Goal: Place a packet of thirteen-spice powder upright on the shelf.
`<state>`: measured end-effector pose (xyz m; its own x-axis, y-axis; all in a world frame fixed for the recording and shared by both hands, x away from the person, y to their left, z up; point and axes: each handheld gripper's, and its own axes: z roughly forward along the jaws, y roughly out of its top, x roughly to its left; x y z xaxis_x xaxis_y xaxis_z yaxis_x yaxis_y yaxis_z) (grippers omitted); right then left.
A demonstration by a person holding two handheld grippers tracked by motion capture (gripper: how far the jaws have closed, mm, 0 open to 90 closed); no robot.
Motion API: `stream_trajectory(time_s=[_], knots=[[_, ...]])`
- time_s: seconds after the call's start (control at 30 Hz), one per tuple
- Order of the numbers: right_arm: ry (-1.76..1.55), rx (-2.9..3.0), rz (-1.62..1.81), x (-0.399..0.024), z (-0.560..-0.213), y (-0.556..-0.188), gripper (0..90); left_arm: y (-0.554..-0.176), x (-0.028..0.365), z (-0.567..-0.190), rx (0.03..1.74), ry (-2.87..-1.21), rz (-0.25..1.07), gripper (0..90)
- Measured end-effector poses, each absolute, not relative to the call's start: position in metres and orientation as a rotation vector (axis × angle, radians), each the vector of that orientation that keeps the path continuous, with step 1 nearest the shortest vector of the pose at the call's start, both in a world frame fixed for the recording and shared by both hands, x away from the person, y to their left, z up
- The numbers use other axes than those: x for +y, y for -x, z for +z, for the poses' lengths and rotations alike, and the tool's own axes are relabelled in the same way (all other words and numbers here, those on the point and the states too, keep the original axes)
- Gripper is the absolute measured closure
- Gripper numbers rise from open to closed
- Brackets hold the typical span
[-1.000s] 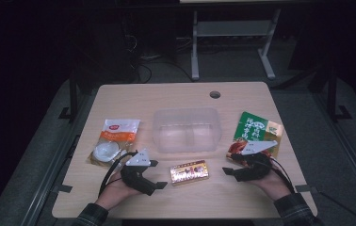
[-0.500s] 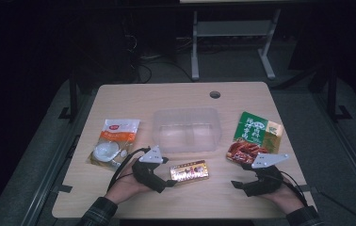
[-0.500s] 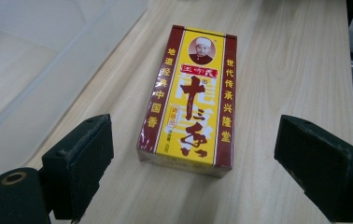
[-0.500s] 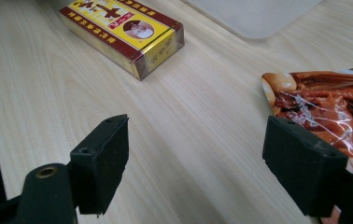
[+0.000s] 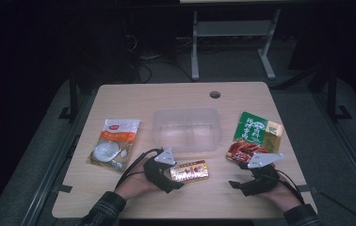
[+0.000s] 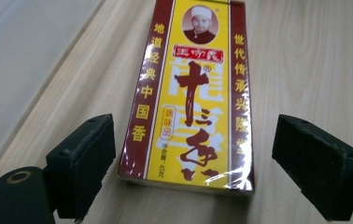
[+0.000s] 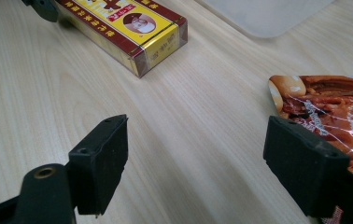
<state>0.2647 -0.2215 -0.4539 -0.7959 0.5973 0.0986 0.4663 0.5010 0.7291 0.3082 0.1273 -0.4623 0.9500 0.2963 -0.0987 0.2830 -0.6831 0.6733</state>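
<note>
This looks like a lab or recording room: a pale wooden table (image 5: 133, 96) with a round cable hole (image 5: 215, 94) near its far edge stands on grey carpet, cables (image 5: 153, 70) trail behind it, and a metal-legged bench frame (image 5: 232, 37) sits in the dark beyond.

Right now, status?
Left gripper open, straddling yellow box, pads clear. Right gripper open over bare table. Nothing blocking.

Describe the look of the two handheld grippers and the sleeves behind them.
Both the left gripper and the right gripper are black, each topped by a grey three-cornered plate and trailing a black cable. Their jaws end in blocky black pads. The person wears dark plaid sleeves.
</note>
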Motion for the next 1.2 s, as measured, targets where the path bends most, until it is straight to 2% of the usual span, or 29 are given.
stream_trajectory(time_s=[0.3,0.57,0.87,1.03,1.2], knots=[[-0.906,2.567,1.168,-0.221,-0.454,-0.266,21.8,-0.312,0.126,-0.467,0.358,-2.391,0.041,16.9],[-0.896,2.559,1.174,-0.222,-0.453,-0.266,21.9,-0.311,0.126,-0.464,0.312,-2.42,0.07,30.4],[-0.875,2.554,1.206,-0.224,-0.451,-0.266,21.1,-0.31,0.126,-0.463,0.31,-2.431,0.073,32.2],[-0.876,2.543,1.218,-0.225,-0.449,-0.266,19.2,-0.314,0.131,-0.46,0.352,-2.385,-0.008,32.3],[-0.876,2.552,1.226,-0.225,-0.448,-0.265,17.8,-0.314,0.139,-0.451,0.361,-2.332,-0.034,32.3]])
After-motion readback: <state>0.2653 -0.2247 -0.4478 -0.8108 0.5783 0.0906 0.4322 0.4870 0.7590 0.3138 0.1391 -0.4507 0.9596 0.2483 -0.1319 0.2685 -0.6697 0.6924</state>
